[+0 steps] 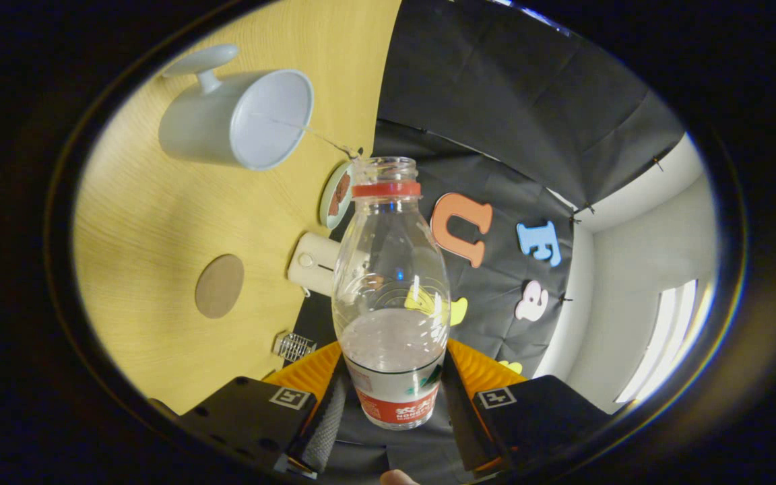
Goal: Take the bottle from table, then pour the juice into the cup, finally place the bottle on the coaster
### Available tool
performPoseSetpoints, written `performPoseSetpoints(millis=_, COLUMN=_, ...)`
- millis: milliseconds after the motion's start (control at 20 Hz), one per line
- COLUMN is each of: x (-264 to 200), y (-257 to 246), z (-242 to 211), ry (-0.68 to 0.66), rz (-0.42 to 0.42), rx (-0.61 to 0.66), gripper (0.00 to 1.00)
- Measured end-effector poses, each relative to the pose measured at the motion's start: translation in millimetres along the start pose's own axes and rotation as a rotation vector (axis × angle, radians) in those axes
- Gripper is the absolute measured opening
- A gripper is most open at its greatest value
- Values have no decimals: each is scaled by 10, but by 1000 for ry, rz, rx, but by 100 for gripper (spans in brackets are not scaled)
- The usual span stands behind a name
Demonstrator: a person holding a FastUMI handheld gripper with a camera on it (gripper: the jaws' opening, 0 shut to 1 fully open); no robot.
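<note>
Tongs point(393, 397) on my feed are clamped on the bottle point(390, 296), one finger pressing each side of its labelled lower body, though the fingertips are cut off behind it and I cannot make out the bottle's base. Its long axis runs straight ahead along the fingers, with the uncapped mouth and red neck ring pointing away from me toward the cup point(240, 118), from whose rim a thin thread of liquid reaches the mouth. I see the round coaster point(219, 285) lying apart on the wooden table point(152, 215), beside the fingers, and a small plate point(336, 195) half hidden behind the bottle's neck.
</note>
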State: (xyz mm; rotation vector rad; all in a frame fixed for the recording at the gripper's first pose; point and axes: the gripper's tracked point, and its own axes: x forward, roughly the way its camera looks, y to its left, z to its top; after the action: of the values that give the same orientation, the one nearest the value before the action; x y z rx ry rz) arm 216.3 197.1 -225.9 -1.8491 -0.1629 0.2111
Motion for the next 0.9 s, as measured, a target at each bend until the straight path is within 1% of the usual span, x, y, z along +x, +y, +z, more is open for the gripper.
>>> performPoseSetpoints(millis=900, x=-61, y=-342, z=34, ry=-29, rz=-34, rx=-94, gripper=75)
